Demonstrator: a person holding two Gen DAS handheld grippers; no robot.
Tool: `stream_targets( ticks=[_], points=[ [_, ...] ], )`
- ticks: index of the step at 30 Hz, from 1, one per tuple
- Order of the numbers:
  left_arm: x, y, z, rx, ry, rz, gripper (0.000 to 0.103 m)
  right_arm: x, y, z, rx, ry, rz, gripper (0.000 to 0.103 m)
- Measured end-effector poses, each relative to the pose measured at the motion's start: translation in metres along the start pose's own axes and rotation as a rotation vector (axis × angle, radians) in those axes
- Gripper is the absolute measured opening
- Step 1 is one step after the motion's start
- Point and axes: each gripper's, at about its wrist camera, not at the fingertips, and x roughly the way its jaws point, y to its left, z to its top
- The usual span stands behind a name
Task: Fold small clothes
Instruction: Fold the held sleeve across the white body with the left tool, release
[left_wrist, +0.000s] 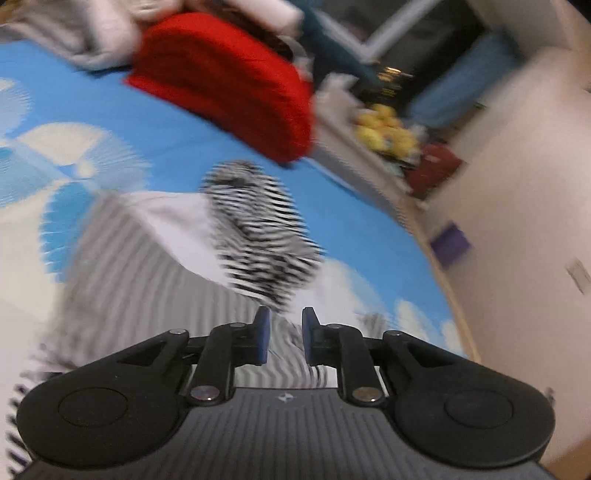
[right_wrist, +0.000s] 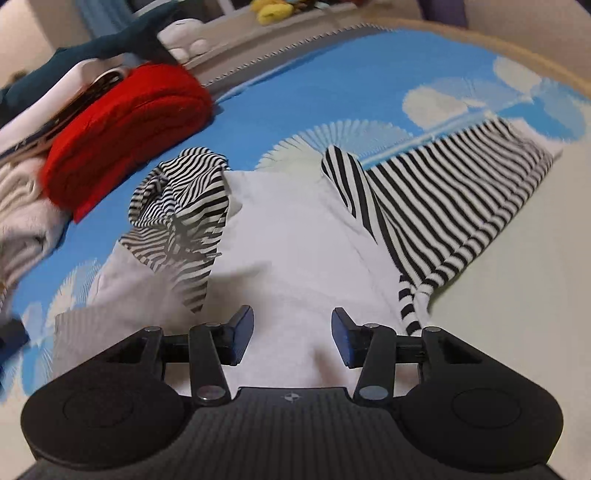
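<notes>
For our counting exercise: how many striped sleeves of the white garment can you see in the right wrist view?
2. One striped sleeve lies crumpled on the garment's left side, near the red folded cloth. The other sleeve stretches out flat to the right. Nothing suggests more.

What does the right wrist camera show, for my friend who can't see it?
A white garment with black-and-white striped sleeves lies spread on a blue bedspread with white fan shapes. The right gripper hovers open above its white middle. A folded red garment sits at the upper left.
</notes>
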Motion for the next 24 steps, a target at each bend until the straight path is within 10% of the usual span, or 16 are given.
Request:
stream_targets(
  ticks=[7,19,22,24],
  points=[
    [0.015,0.054,0.023,0.029,0.033,0.414,0.019,0.037,-0.005,0.010,0.147,0.094,0.013,0.050],
    [0.026,0.080,0.060,-0.032,0.048,0.454,0.019,0.103,-0.011,0.006,0.349,0.178,-0.053,0.050],
    [0.031,0.084,0.064,-0.007,0.054,0.449,0.019,0.104,-0.002,0.011,0.319,0.139,-0.014,0.003],
    [0.032,0.087,0.066,0.002,0.058,0.450,0.019,0.091,0.003,0.017,0.316,0.065,0.028,0.002]
  ],
)
